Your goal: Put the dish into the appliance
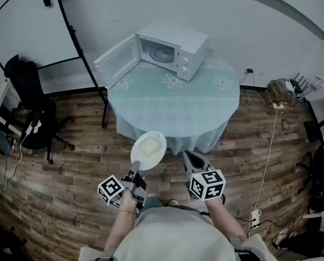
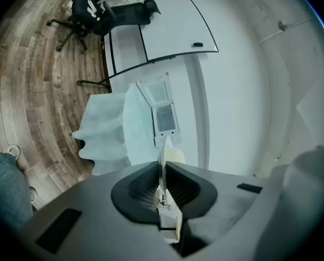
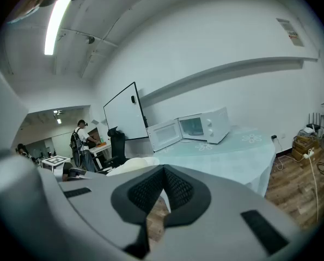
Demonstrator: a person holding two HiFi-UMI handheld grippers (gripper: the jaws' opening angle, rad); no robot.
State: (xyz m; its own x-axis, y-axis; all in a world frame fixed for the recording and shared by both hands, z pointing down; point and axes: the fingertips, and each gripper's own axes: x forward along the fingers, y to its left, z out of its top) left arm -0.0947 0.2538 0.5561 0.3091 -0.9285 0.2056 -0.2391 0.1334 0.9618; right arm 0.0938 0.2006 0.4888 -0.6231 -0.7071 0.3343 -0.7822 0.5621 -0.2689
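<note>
A white dish (image 1: 148, 149) with a pale yellow lump on it hangs in front of the round table (image 1: 172, 105). My left gripper (image 1: 135, 170) is shut on its near rim. In the left gripper view the dish (image 2: 163, 159) shows edge-on, pinched between the pads. At the table's far side stands the white microwave (image 1: 170, 49), its door (image 1: 116, 62) swung wide open to the left and its glass turntable visible inside. My right gripper (image 1: 190, 157) floats beside the dish, shut on nothing; in the right gripper view (image 3: 163, 185) its pads meet, and the microwave (image 3: 197, 126) lies ahead.
A whiteboard on a black stand (image 1: 36, 26) is left of the table. A black office chair with a bag (image 1: 31, 110) stands at the left. Cables and a power strip (image 1: 279, 99) lie on the wood floor at the right. A person (image 3: 81, 140) stands far back.
</note>
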